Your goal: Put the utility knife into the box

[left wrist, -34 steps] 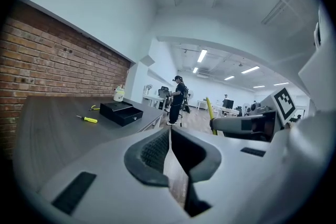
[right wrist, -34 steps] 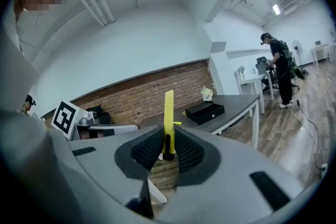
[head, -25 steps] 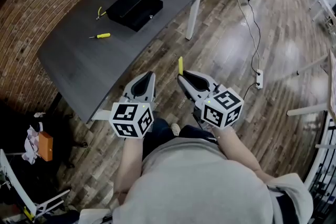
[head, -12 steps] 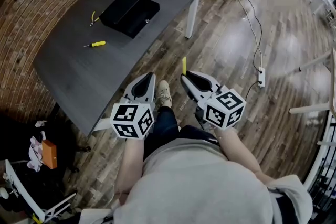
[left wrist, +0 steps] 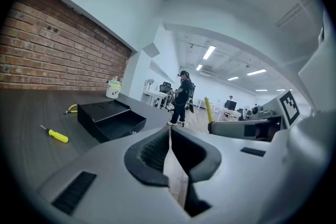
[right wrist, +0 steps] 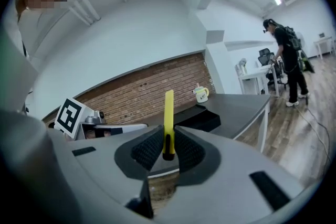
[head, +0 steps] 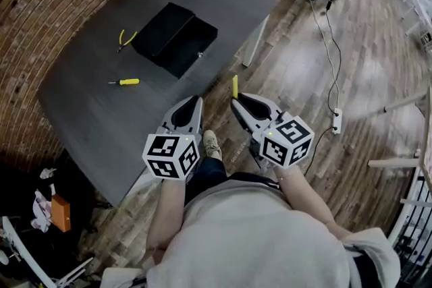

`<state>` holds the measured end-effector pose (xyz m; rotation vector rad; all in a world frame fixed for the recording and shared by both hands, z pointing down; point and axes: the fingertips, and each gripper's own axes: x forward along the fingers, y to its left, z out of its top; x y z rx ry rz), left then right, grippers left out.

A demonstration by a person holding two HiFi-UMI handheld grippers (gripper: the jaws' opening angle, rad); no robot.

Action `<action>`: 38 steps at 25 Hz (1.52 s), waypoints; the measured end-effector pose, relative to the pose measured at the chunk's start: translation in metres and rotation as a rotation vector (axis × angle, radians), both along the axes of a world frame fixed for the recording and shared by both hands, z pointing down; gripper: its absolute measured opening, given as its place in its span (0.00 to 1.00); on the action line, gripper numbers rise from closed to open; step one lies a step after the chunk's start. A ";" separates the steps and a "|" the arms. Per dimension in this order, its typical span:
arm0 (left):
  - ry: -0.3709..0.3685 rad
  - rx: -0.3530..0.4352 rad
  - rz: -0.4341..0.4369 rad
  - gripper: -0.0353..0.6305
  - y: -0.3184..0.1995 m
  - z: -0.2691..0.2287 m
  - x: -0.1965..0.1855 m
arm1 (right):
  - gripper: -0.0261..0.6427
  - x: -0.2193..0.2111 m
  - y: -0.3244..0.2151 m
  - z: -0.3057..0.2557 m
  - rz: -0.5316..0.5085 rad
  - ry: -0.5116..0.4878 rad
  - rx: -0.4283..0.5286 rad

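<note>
Since the head view comes first: the utility knife (head: 234, 85) is seen clamped in the right tongs (head: 238, 104), with its yellow body poking up past the tips. It's carried over the floor, just off the worktop (head: 94, 111) and well apart from the box (head: 174, 38). The box lies opened out there, near a screwdriver (head: 126, 82). The left tongs (head: 192, 103) are carried alongside.

Over in the left gripper view, those jaws are shown pressed together on nothing at all. The box (left wrist: 111, 120) is seen ahead with its open half facing up.

Then in the right gripper view, the knife (right wrist: 168, 113) is pinched at its lower end between the ribbed jaws and stood upright, most of its length left free. It's judged to be light and stiff, with a smooth plastic shell, so a bit slippery. With such a low grip, some pivoting could be expected. A hold on the flat sides nearer mid-body would probably be steadier. Which end the blade sits at can't be told.
</note>
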<state>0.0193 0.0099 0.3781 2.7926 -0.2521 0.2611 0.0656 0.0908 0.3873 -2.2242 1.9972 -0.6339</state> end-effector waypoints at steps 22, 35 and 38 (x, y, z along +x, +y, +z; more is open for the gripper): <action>-0.001 0.003 -0.067 0.09 -0.155 -0.009 0.084 | 0.15 0.109 -0.159 -0.010 -0.053 0.040 -0.009; -0.029 -0.058 -0.349 0.09 -0.213 0.011 0.060 | 0.15 0.125 -0.249 -0.003 -0.411 0.176 -0.069; -0.034 -0.070 -0.401 0.09 -0.221 0.012 0.062 | 0.15 0.126 -0.265 -0.003 -0.527 0.235 -0.090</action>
